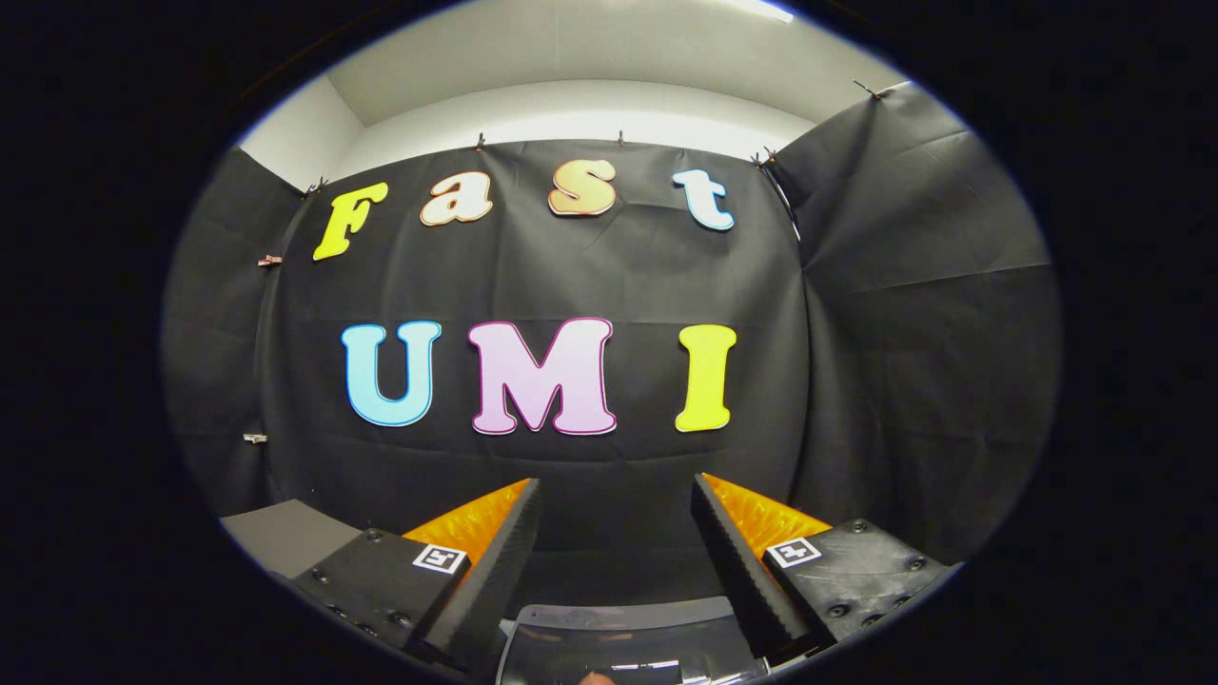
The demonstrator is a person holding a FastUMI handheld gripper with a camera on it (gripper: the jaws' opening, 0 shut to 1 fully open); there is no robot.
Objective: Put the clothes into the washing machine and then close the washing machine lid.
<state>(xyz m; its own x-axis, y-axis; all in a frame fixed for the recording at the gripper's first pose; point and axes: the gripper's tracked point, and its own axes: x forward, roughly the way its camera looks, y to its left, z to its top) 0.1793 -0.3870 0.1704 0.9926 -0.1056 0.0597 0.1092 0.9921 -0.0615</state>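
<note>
Below the spread gripper [617, 495] fingers, the washing machine lid [618, 633].

Gripper camera looks level along its wide-open jaws at the booth's cloth wall [609, 276], fairly near, straight ahead.

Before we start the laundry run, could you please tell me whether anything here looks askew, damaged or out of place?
Nothing stands out. The claw is open with nothing between its fingers, aimed at the black cloth wall, which hangs clipped with only light creases. A clear, glossy panel lies just below the fingers, apparently intact.
</note>
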